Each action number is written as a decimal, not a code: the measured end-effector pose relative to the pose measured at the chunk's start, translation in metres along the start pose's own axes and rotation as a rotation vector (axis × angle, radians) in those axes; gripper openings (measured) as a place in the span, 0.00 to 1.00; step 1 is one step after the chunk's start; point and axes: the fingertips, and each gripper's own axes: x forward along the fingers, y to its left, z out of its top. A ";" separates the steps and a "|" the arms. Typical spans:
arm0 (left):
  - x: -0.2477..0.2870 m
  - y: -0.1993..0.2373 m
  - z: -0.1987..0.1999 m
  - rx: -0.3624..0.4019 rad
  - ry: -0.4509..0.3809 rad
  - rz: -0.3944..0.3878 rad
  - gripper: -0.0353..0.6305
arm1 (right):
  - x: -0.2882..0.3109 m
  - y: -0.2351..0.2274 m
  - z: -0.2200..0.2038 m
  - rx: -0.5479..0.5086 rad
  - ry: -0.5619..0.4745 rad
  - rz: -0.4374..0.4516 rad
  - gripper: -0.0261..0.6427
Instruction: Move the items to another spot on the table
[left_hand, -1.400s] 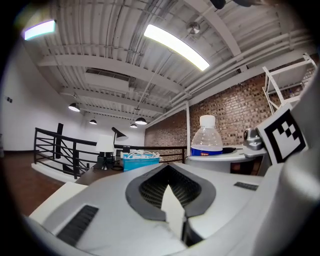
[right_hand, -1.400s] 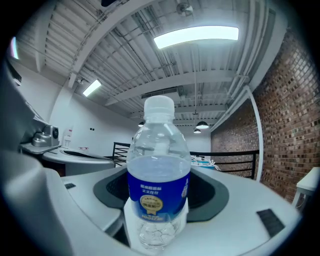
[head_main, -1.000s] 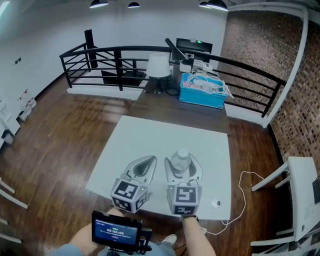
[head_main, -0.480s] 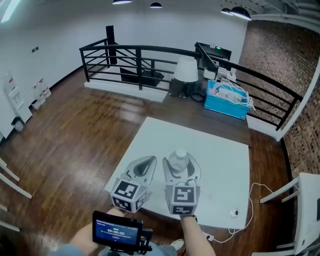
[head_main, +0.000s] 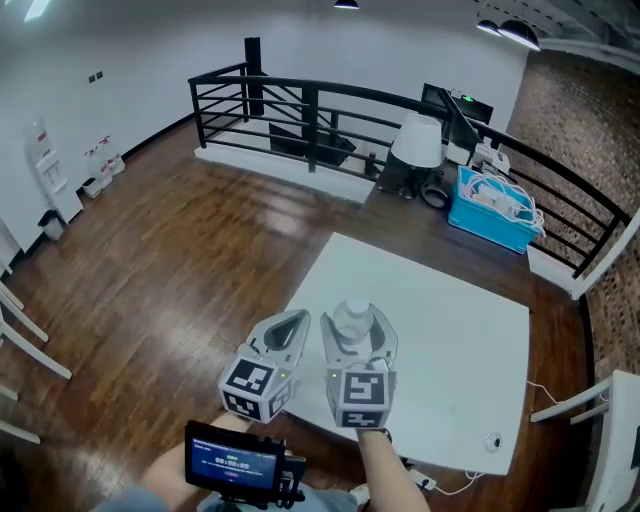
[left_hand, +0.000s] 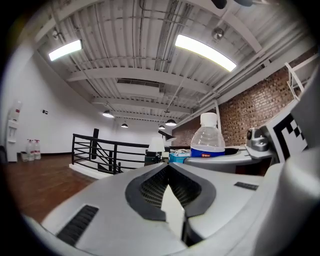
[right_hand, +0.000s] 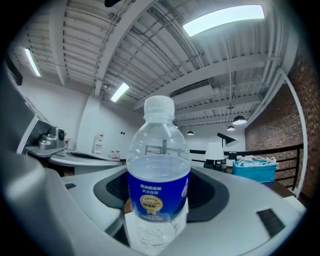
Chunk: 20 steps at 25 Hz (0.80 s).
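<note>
A clear water bottle (head_main: 351, 322) with a white cap and a blue label stands upright between the jaws of my right gripper (head_main: 358, 316), which is shut on it. In the right gripper view the bottle (right_hand: 159, 175) fills the middle, gripped at its label. My left gripper (head_main: 297, 320) is just to its left, jaws together with nothing between them, above the left edge of the white table (head_main: 450, 340). The left gripper view shows its closed tips (left_hand: 168, 168) and the bottle (left_hand: 207, 142) to the right. Both grippers point level, near the table's near left corner.
Behind the white table a dark desk carries a blue bin of cables (head_main: 490, 215), a white lamp (head_main: 418, 140) and a monitor. A black railing (head_main: 300, 110) runs behind. A small round object (head_main: 492, 440) lies near the table's front right. A screen device (head_main: 235, 465) sits below the grippers.
Both grippers, with the bottle still in the right one, have travelled left across the table toward its left edge. The head view has swung left with them. Neither grip has changed.
</note>
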 end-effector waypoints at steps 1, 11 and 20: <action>-0.002 0.008 -0.002 -0.003 0.002 0.009 0.07 | 0.006 0.006 -0.001 0.001 0.001 0.008 0.47; -0.021 0.080 -0.016 -0.011 0.025 0.097 0.07 | 0.061 0.068 -0.017 0.020 0.012 0.097 0.47; -0.019 0.112 -0.041 -0.024 0.059 0.122 0.07 | 0.092 0.094 -0.055 0.017 0.026 0.139 0.47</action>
